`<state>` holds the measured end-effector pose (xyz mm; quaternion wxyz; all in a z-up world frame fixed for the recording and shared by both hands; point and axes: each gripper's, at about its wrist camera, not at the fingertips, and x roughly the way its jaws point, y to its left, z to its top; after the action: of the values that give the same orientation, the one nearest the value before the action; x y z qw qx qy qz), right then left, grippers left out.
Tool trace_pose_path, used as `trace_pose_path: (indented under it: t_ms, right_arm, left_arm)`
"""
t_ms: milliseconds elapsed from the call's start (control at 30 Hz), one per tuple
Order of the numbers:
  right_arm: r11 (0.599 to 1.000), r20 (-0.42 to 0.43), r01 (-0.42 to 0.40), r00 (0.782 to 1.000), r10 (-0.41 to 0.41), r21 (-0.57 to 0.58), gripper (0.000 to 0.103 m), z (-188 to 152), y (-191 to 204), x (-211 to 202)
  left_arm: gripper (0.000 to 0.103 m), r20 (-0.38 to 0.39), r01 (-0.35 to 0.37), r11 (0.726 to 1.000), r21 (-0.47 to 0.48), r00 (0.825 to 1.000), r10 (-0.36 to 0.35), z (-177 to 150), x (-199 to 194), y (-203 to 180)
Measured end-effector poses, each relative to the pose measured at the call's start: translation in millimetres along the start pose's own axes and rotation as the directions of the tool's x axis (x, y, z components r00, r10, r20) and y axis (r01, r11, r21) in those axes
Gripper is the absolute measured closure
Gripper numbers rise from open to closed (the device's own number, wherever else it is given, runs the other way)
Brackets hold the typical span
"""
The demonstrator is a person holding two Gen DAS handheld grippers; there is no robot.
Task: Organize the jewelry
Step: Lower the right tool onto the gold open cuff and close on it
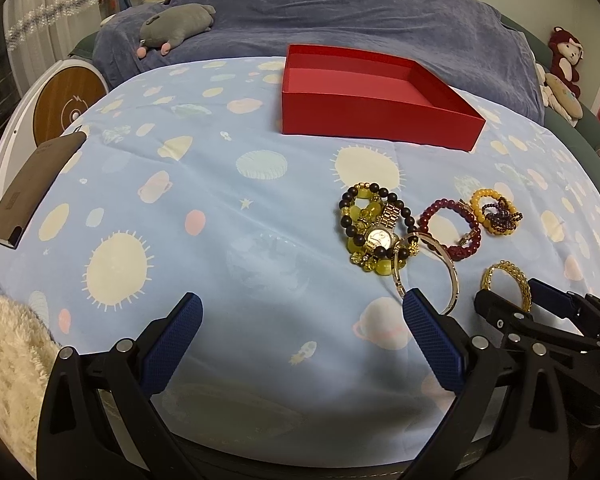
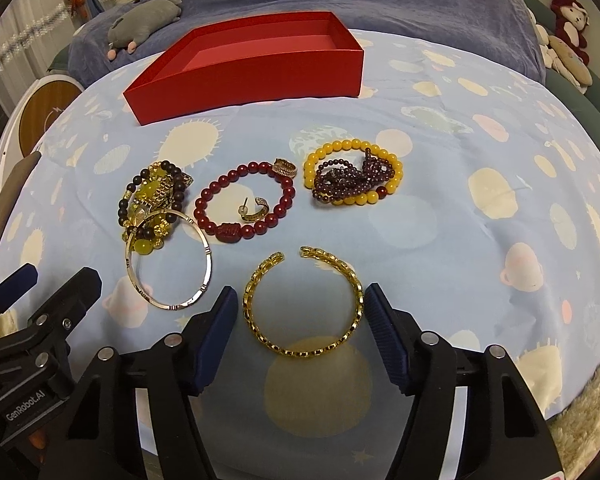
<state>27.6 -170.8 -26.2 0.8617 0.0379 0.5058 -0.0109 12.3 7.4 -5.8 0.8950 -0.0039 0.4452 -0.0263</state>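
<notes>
An empty red box (image 1: 376, 120) (image 2: 260, 80) sits at the far side of the blue planet-print cloth. Jewelry lies in front of it: a pile of dark and yellow beads with a watch (image 1: 374, 232) (image 2: 154, 200), a thin gold bangle (image 1: 452, 272) (image 2: 204, 248), a dark red bead bracelet (image 1: 466, 248) (image 2: 236, 196) with gold hoop earrings (image 2: 256, 212), a yellow bead bracelet with purple beads (image 1: 496, 212) (image 2: 352, 172). My right gripper (image 2: 300, 308) is open, its fingers either side of a gold chain cuff (image 2: 260, 280) (image 1: 520, 280). My left gripper (image 1: 300, 312) is open and empty.
A brown book (image 1: 32, 188) lies at the cloth's left edge. A cream fluffy fabric (image 1: 8, 368) (image 2: 584, 408) is at the near corner. A grey plush (image 1: 176, 24) lies on the blue blanket behind. A red monkey plush (image 1: 566, 56) sits far right.
</notes>
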Motion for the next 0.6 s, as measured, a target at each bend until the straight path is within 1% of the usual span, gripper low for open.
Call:
trace_pose_path:
  t_ms: [33,333,600]
  right_arm:
    - [1.000,0.002,0.003,1.000,-0.003,-0.004,0.045,0.6,0.3,0.5]
    - [1.000,0.011,-0.003,1.000,0.003,-0.019,0.046,-1.3,0.9,-0.4]
    - [1.000,0.005,-0.011,1.000,0.011,-0.003,0.046,-4.1,-3.0,-5.4]
  left_arm:
    - [0.007,-0.002,0.000,1.000,-0.001,1.000,0.000,0.0,0.2,-0.1]
    - [0.007,-0.009,0.003,1.000,-0.006,1.000,-0.003,-1.0,0.5,0.1]
    - [0.007,-0.002,0.007,1.000,0.001,1.000,-0.007,-0.2,-1.0,-1.9]
